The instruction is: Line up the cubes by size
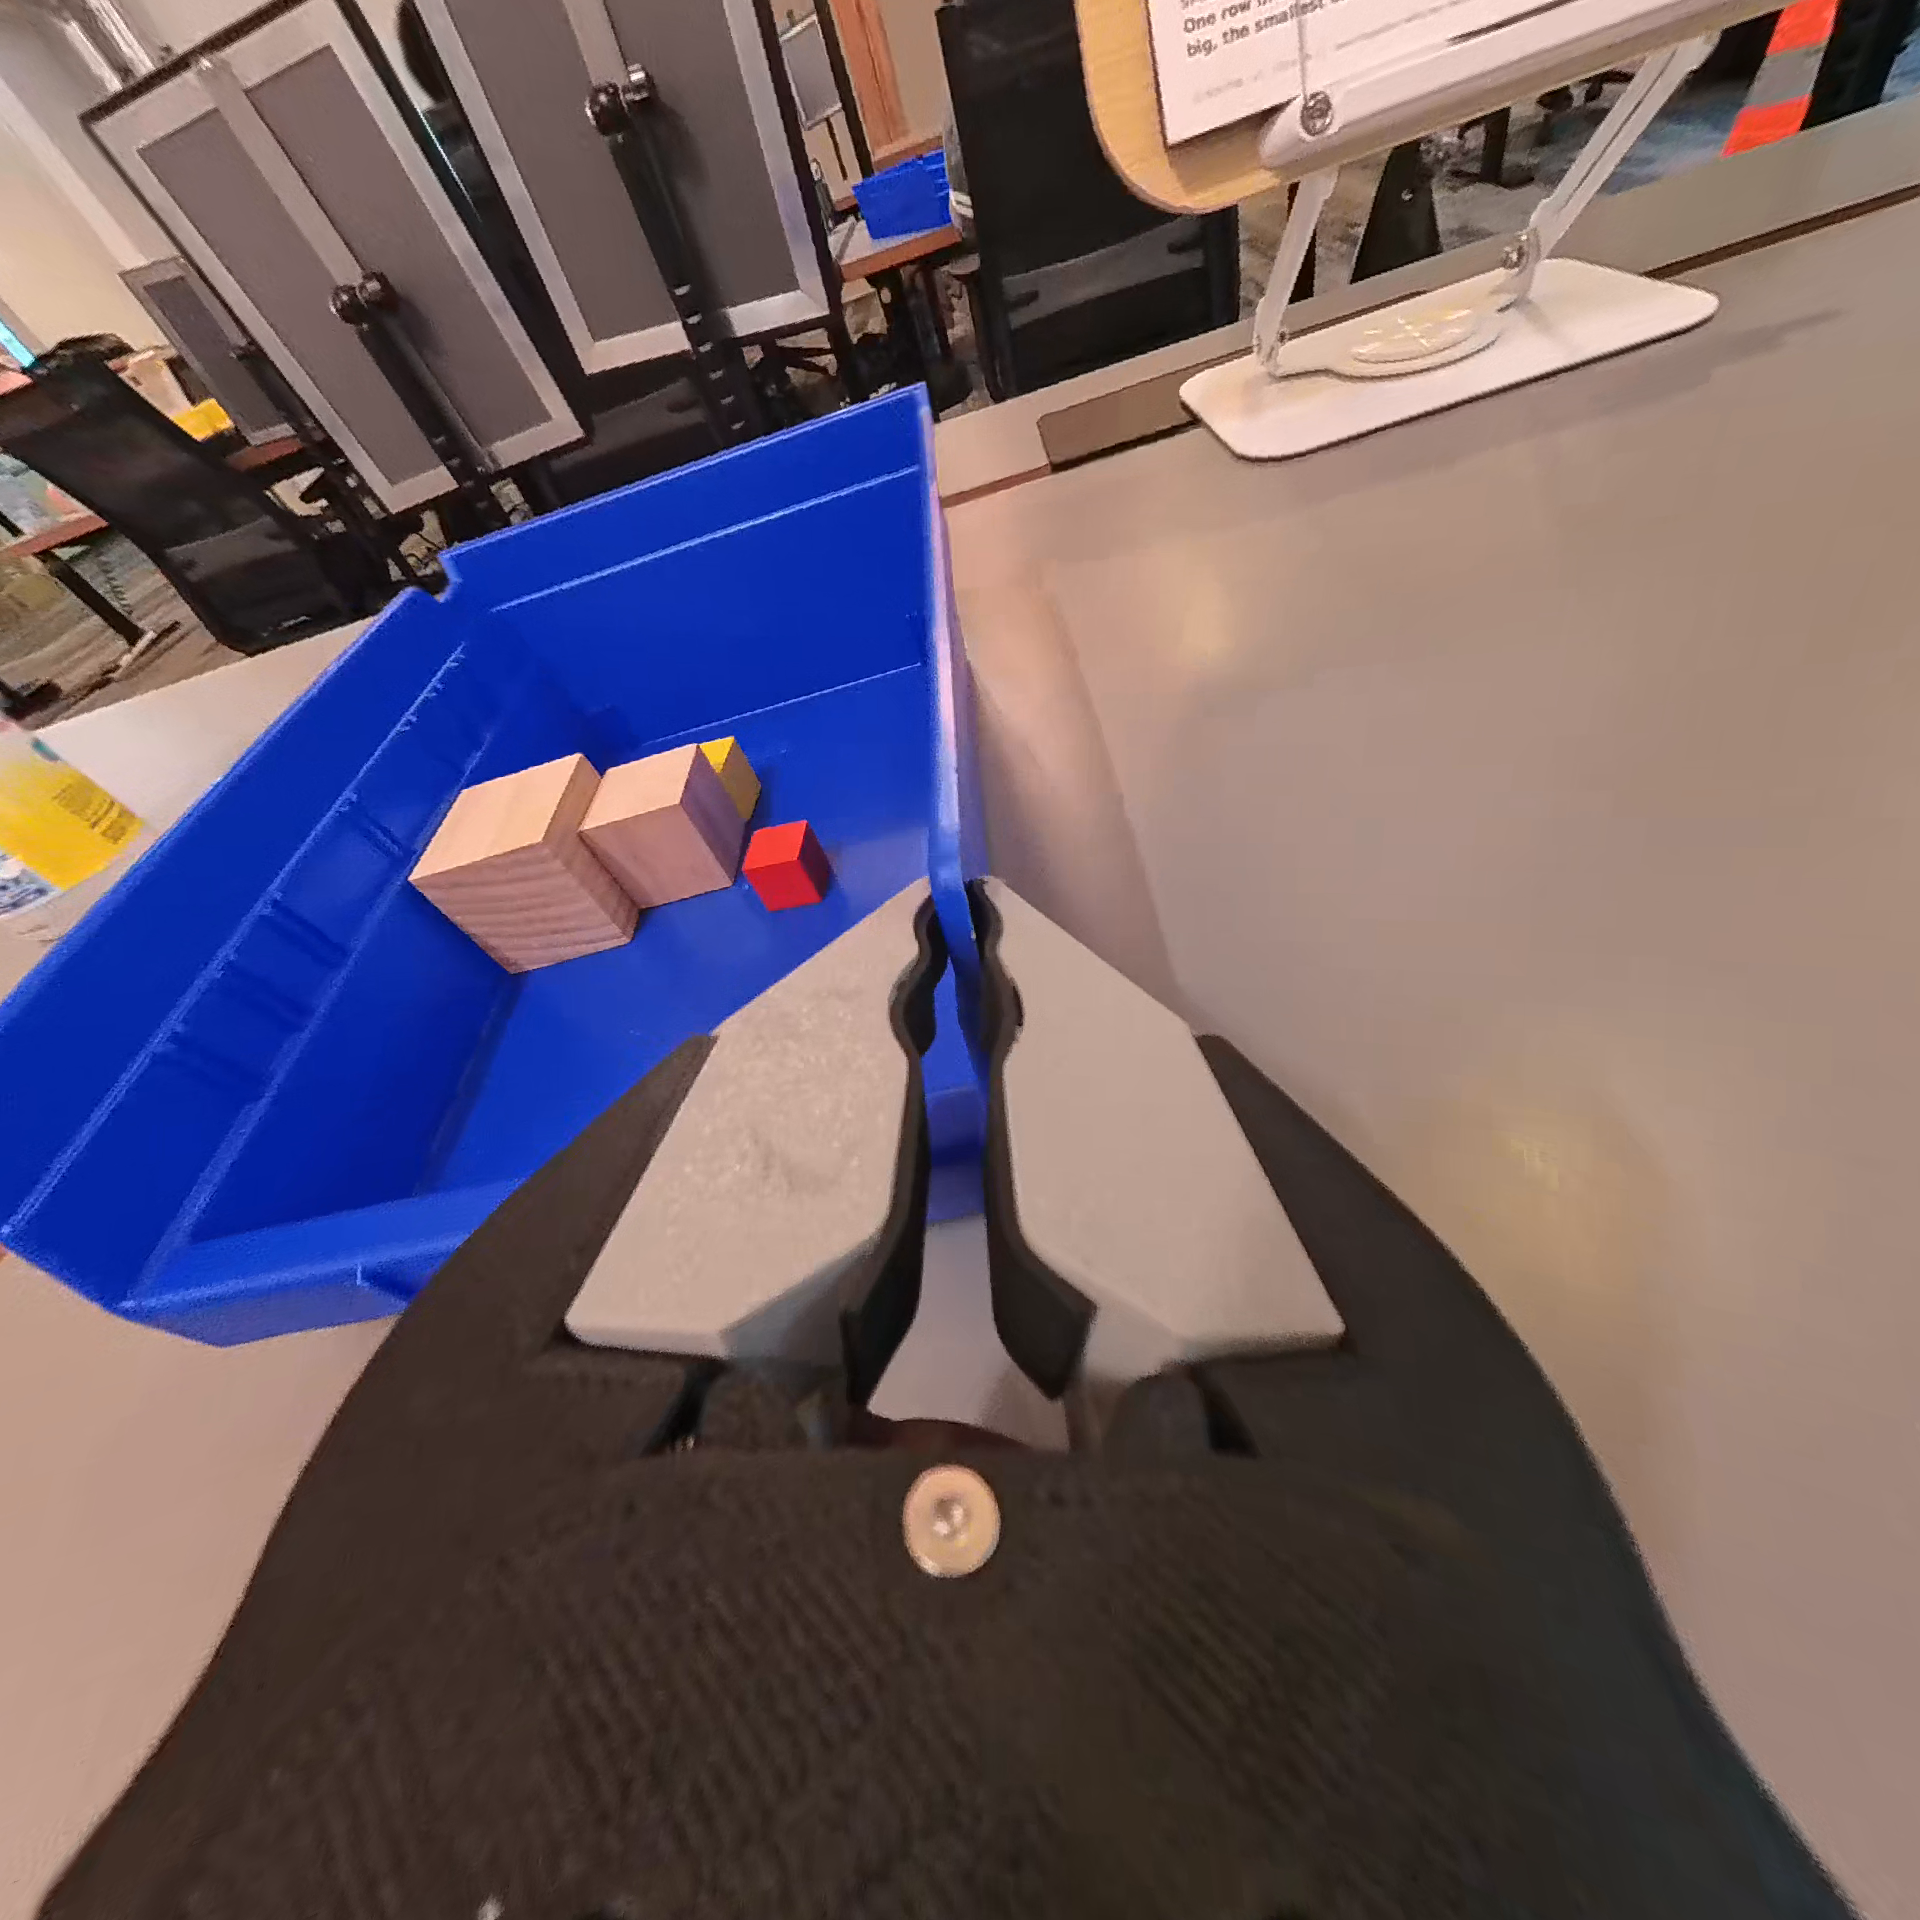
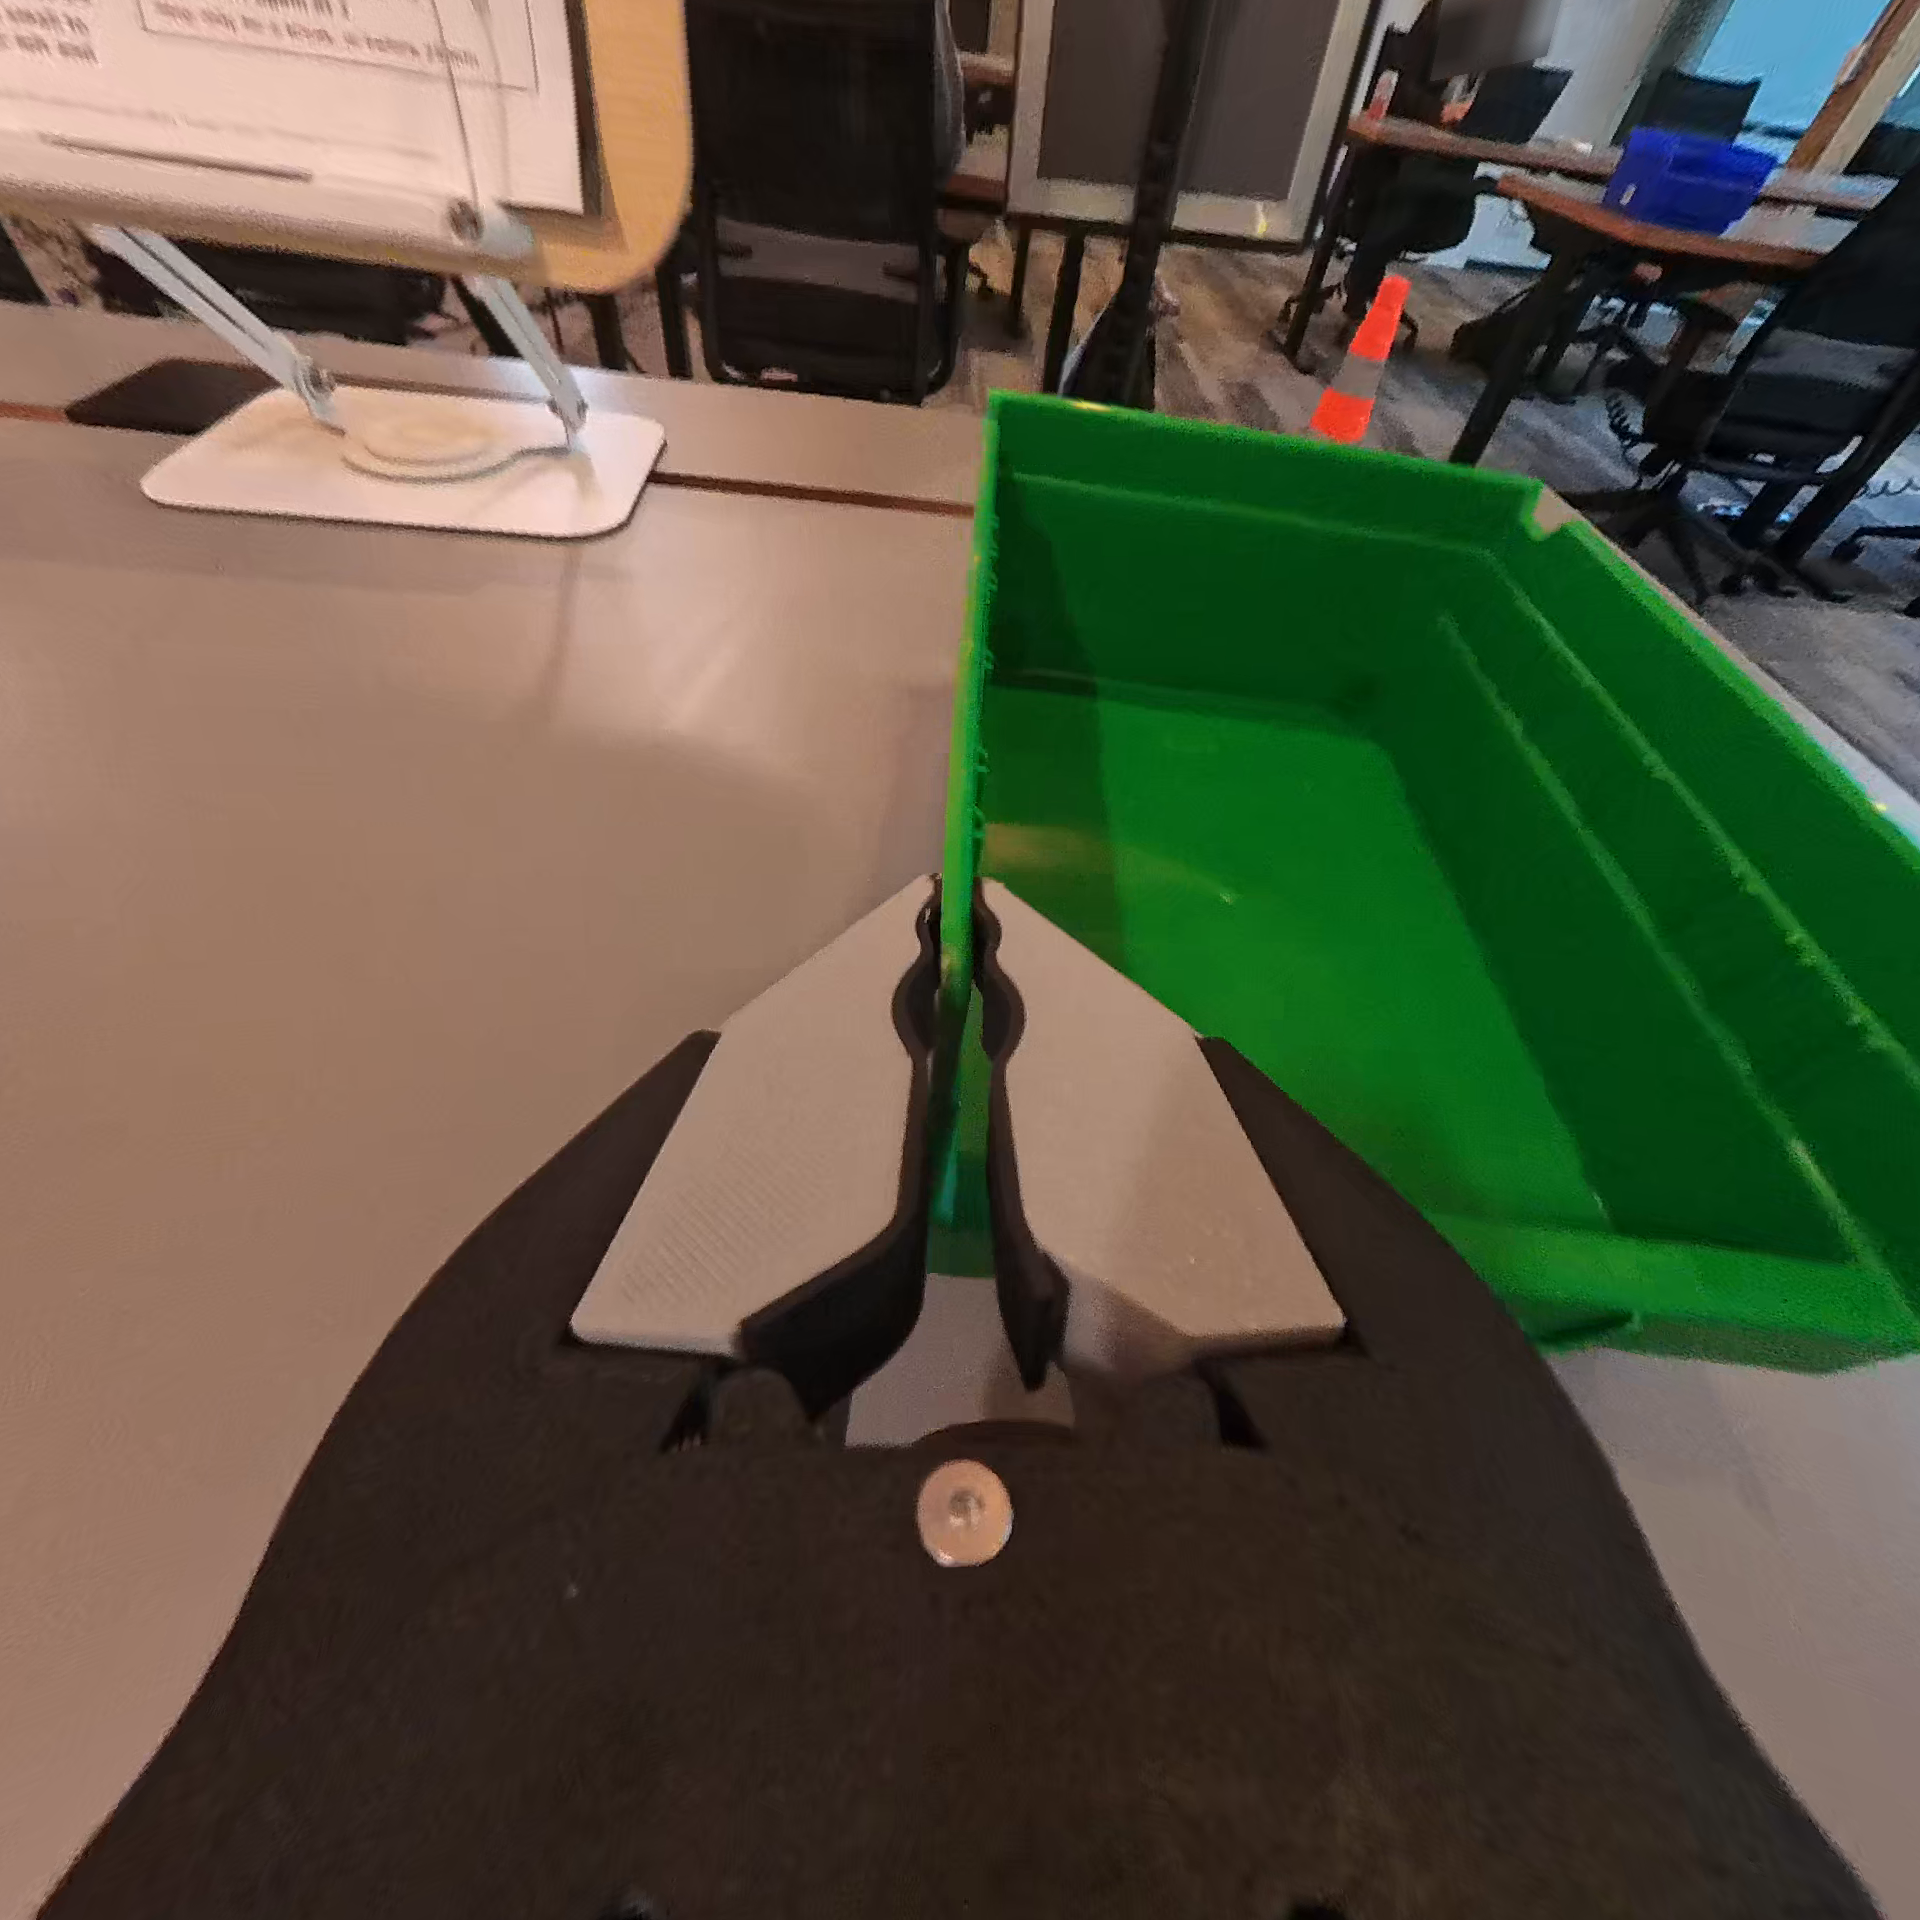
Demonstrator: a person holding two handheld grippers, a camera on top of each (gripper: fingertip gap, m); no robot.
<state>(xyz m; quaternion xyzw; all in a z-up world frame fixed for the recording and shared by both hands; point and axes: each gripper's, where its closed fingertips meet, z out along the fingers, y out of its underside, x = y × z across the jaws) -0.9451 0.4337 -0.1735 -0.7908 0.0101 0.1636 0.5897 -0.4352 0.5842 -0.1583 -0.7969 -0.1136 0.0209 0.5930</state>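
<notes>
In the left wrist view, a blue bin holds a large wooden cube, a medium wooden cube, a small yellow cube behind them and a small red cube. My left gripper is shut on the blue bin's right wall. In the right wrist view, a green bin stands with nothing in it. My right gripper is shut on the green bin's left wall.
A white tilted stand with a printed sheet stands at the back of the grey table; it also shows in the right wrist view. A yellow-labelled item lies left of the blue bin. Chairs, desks and an orange cone stand beyond the table.
</notes>
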